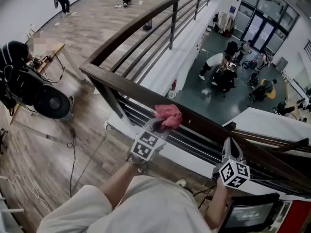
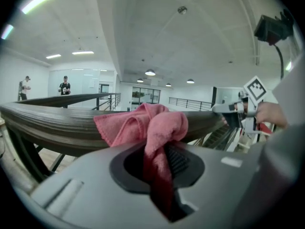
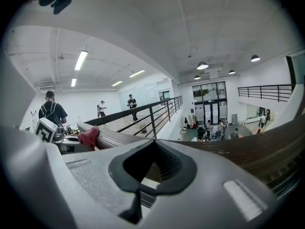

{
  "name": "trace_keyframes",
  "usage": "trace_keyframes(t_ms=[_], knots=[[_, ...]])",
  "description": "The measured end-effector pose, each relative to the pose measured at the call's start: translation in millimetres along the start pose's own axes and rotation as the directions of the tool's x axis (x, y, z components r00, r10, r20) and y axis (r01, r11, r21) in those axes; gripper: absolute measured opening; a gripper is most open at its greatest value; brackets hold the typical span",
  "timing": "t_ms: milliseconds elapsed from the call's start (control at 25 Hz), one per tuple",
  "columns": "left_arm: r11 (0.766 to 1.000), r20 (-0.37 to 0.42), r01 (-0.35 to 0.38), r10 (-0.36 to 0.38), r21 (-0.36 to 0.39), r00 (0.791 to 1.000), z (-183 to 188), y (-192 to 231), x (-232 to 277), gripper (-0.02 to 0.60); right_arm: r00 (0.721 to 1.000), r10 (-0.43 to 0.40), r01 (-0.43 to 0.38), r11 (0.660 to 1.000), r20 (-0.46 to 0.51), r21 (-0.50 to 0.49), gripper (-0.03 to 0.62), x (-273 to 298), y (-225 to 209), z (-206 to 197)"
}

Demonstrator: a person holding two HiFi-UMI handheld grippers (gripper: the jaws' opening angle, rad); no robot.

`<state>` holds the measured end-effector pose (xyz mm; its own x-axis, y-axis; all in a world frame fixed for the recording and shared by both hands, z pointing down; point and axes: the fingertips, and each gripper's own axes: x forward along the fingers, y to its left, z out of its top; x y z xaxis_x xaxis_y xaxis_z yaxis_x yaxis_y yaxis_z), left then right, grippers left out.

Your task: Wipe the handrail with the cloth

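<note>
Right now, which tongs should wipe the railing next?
The left. The left tongs grip the pink cloth, and it rests on the handrail. The right tongs hold nothing and sit farther along the rail.

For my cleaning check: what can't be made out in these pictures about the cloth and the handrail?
Left gripper view: the cloth hides the handrail surface beneath it.
Head view: the cloth covers the tips of the left gripper.
Head view: the screen print is blurred and cut by the bottom edge.

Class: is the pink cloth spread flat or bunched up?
Bunched: the cloth sits crumpled on the handrail, pinched in the left gripper.
</note>
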<state>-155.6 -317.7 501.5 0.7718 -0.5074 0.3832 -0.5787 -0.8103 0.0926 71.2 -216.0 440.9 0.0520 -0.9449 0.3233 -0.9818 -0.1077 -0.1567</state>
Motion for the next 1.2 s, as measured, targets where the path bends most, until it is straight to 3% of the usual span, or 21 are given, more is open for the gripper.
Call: trace_keyframes(t_ms=[800,1000,1200], knots=[[0.988,-0.008,-0.154,0.154,0.000,0.988,-4.0,107.3,-47.2,0.069,0.988,-0.152,0.152,0.983,0.012,-0.104,0.002,-0.1,-5.8,2.4],[0.985,-0.009,-0.170,0.171,0.012,0.985,-5.1,134.1,-60.0,0.069,0.980,-0.199,0.201,0.973,0.033,-0.115,0.002,2.0,-4.5,5.3],[0.986,-0.004,-0.166,0.166,0.025,0.986,-6.3,148.7,-63.8,0.069,0.982,-0.183,0.187,0.975,0.044,-0.121,0.002,13.2,9.8,6.6]])
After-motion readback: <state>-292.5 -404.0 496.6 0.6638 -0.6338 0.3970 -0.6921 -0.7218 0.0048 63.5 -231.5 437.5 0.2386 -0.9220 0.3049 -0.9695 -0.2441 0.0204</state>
